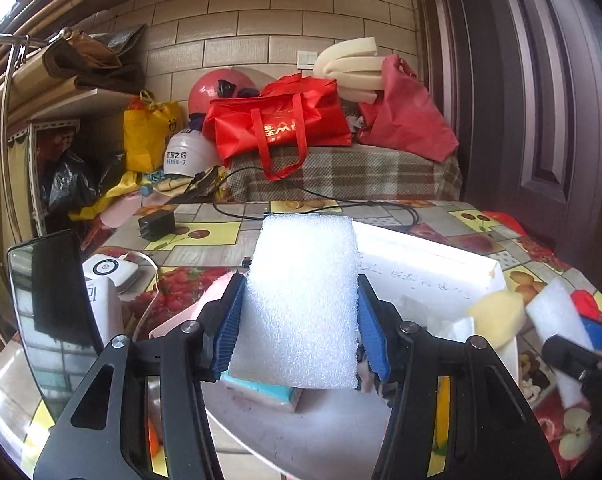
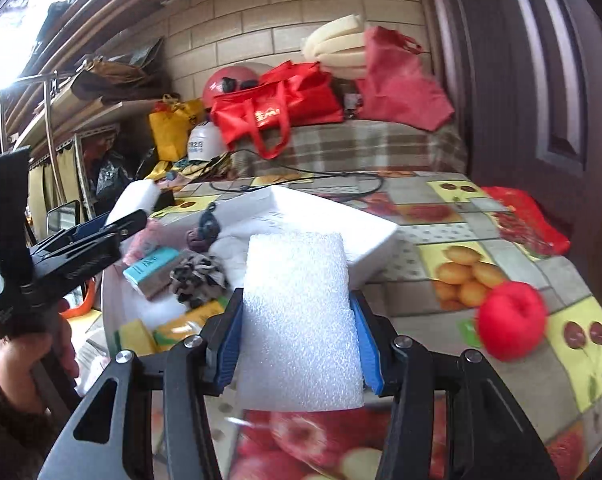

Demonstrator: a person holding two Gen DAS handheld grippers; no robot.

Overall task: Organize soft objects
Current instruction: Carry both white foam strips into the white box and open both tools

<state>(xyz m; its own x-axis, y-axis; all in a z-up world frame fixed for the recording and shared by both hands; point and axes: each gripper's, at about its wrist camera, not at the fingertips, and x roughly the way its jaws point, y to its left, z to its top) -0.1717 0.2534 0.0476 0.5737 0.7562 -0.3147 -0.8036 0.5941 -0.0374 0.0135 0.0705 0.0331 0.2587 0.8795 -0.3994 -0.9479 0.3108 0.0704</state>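
My left gripper point(image 1: 301, 320) is shut on a white foam block point(image 1: 303, 300), held over a white tray point(image 1: 261, 432). My right gripper point(image 2: 297, 328) is shut on a second white foam block point(image 2: 299, 320), held above the fruit-print tablecloth point(image 2: 501, 240). The right gripper also shows at the right of the left wrist view point(image 1: 581, 344), its foam block point(image 1: 553, 312) between its fingers. The left gripper shows at the left of the right wrist view point(image 2: 97, 228). A white foam box point(image 2: 321, 216) holds soft items. A red ball point(image 2: 511, 326) lies on the table to the right.
The tray point(image 2: 113, 292) holds a teal pack point(image 2: 151, 266), a patterned scrunchie point(image 2: 199, 276) and yellow sponges point(image 2: 173, 328). A yellow sponge point(image 1: 495, 316) sits by the foam box. A phone point(image 1: 49, 300), a charger point(image 1: 157, 226) and a cable lie left. Red bags point(image 1: 277, 124) and helmets stand behind.
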